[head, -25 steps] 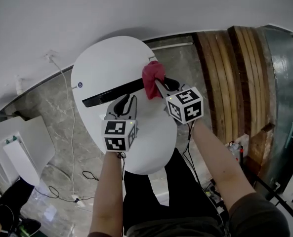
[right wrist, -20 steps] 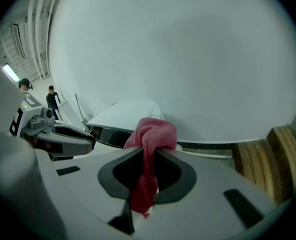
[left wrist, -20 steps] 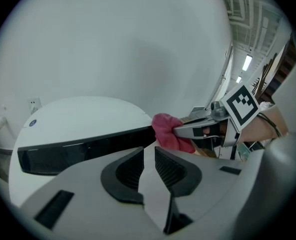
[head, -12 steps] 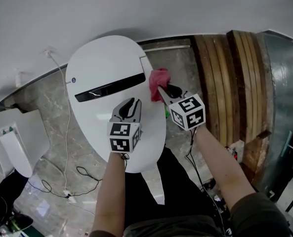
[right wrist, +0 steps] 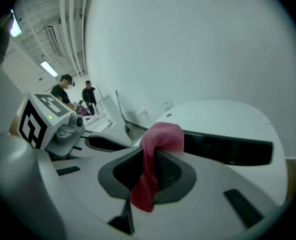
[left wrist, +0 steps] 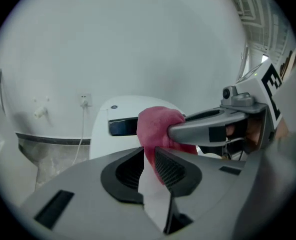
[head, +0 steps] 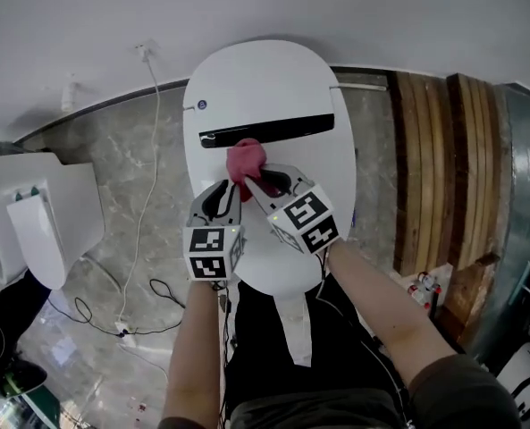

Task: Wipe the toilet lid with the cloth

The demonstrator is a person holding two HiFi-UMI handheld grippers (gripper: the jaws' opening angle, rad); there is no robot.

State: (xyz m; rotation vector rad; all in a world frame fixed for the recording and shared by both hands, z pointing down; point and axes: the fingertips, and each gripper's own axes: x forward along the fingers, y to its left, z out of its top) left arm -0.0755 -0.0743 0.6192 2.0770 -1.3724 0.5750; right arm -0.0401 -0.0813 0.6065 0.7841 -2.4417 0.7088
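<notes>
At middle of white toilet lid (head: pixel 263 83), just below black strip (head: pixel 265 131): red cloth (head: pixel 245 159), bunched. Right gripper (head: pixel 254 182) clamped on cloth, tail hanging down between jaws. Left gripper (head: pixel 231 188) just beside it, jaws slightly apart, nothing between them.

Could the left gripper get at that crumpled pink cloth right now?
Probably yes: the crumpled pink cloth sits just ahead of the left gripper with nothing between, but the right gripper is clamped on it from the side.

Left claw (left wrist: pixel 148 153) slightly parted, empty — right claw (right wrist: pixel 148 156) clamped on the cloth (right wrist: pixel 162 136).
</notes>
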